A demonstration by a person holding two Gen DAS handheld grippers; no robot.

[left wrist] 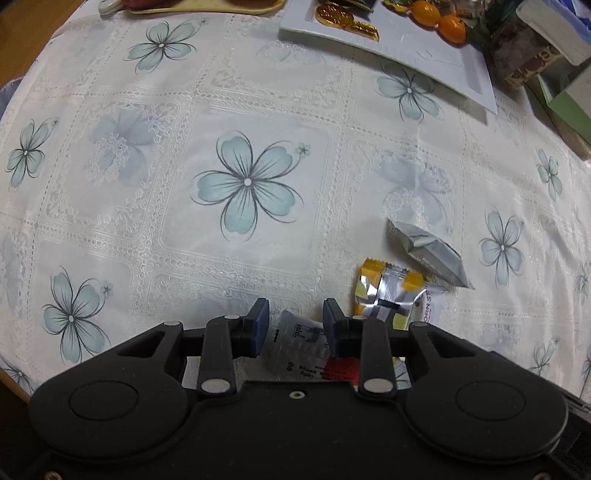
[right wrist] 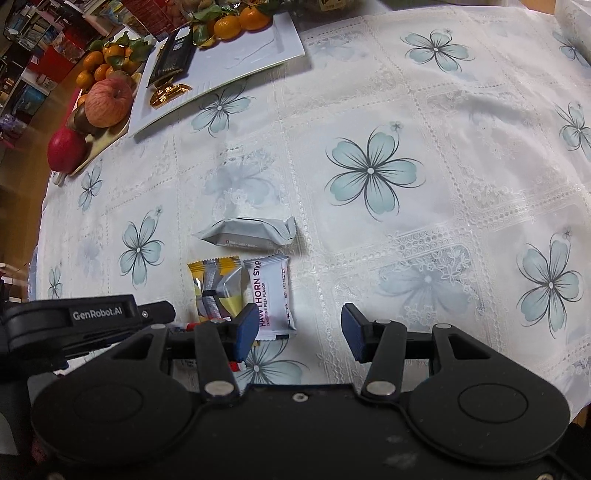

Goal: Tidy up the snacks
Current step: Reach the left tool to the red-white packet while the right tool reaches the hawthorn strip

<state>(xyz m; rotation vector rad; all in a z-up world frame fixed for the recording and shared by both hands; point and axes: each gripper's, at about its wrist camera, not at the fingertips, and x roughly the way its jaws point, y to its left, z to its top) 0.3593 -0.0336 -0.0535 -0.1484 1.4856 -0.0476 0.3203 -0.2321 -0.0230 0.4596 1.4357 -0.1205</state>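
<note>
My left gripper point(left wrist: 295, 325) covers the near half of a clear packet point(left wrist: 299, 341). The hawthorn strip packet point(left wrist: 430, 308) hides behind the yellow one point(left wrist: 384, 295).

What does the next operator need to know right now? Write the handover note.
Left gripper: fingers either side of a clear packet on the tablecloth; open, not yet clamped.
Right gripper: open, empty, low over the cloth beside the hawthorn strip packet.
Loose snacks: clear packet, yellow-silver packet, hawthorn packet, grey packet, all close together.
White tray: already holds gold coins, a dark packet and oranges.
Left: probably move the four loose packets to the tray.
</note>
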